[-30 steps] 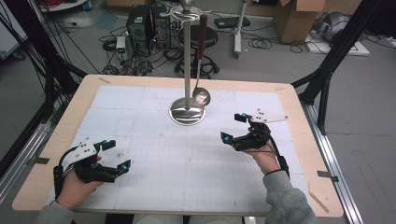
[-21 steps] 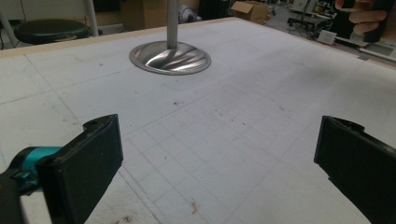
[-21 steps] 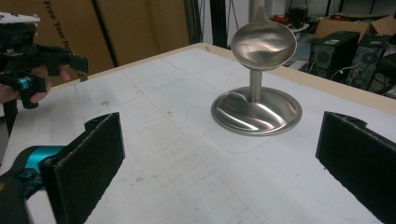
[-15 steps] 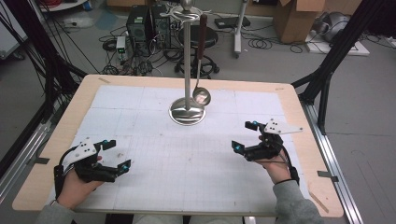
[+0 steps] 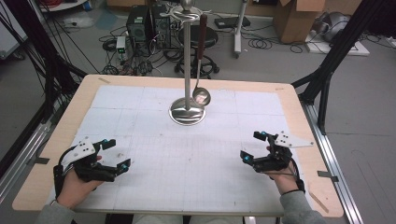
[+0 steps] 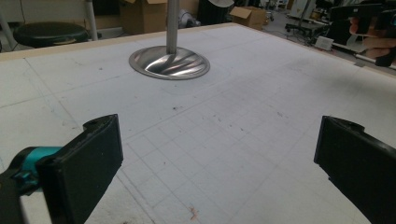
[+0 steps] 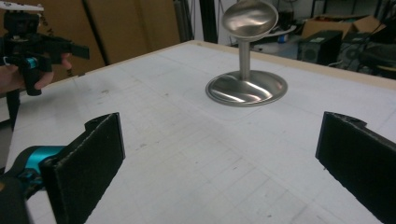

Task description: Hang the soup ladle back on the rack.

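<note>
surface (image 5: 140,116): A big wooden top with a white grid sheet on it. It is bare except for the stand in the middle at the far side.

stand (image 5: 187,70): A tall shiny metal pole on a round, flat foot. It stands upright and has hooks at the top. In the left gripper view its foot (image 6: 169,62) sits well ahead of the jaws.

ladle (image 5: 201,70): It hangs from a hook at the top of the stand. Its dark handle points up and its shiny bowl hangs low, just above the round foot. In the right gripper view the bowl (image 7: 249,17) shows up high, in front of the pole.

left tool (image 5: 114,156): It is held low over the near left corner of the surface. Its jaws are spread wide with nothing between them. It is well apart from the stand.

right tool (image 5: 254,147): It is held low over the near right side. Its jaws are spread wide too, and they hold nothing. It is also well apart from the stand.

how far along: I think the hanging job looks done, since the ladle is on its hook and both hands are back near the person. Nothing seems left but to rest.
</note>
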Motion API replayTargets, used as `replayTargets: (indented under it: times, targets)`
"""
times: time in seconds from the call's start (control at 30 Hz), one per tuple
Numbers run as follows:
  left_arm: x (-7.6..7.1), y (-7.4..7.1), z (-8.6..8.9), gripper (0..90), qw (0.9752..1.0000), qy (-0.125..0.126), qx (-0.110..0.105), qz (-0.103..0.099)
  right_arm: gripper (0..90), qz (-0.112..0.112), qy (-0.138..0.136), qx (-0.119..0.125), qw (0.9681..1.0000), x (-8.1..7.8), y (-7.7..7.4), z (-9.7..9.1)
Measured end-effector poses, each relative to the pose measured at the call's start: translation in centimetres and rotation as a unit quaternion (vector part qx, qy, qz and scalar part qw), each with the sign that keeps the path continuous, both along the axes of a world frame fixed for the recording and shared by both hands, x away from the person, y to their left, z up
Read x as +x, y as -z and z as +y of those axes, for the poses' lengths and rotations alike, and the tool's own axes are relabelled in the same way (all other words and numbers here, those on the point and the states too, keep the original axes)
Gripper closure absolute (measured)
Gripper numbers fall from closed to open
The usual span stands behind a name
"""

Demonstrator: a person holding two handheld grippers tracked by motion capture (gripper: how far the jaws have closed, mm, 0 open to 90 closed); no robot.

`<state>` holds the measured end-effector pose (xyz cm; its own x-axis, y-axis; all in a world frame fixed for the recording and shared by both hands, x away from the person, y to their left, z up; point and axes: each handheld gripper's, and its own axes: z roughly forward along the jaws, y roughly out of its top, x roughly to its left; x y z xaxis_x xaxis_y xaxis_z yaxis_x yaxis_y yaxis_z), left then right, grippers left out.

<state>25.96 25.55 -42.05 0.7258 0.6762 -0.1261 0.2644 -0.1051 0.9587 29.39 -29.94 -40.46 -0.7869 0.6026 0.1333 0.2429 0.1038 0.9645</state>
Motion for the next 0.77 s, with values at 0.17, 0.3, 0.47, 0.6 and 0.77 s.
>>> replayTargets:
  times: [0.17,0.3,0.47,0.6,0.77]
  targets:
    - [0.0,0.0,0.0,1.7,1.0000,0.000,-0.003,-0.001,0.2,-0.023,0.019,0.025,0.9992,-0.8,-0.3,-1.2]
    - [0.0,-0.1,0.1,1.8,1.0000,0.001,-0.006,-0.003,0.2,-0.031,0.024,0.025,0.9989,-1.3,-0.3,-1.9]
    - [0.0,-0.1,0.1,1.8,0.9999,0.001,-0.009,-0.008,0.2,-0.031,0.034,0.026,0.9986,-1.9,0.0,-2.9]
    - [0.0,-0.1,0.1,1.8,0.9999,0.002,-0.007,-0.007,0.2,-0.034,0.041,0.025,0.9983,-2.1,0.2,-3.4]
    - [0.0,-0.1,0.1,1.8,0.9999,0.001,-0.012,-0.010,0.2,-0.033,0.039,0.025,0.9984,-2.2,0.1,-3.3]
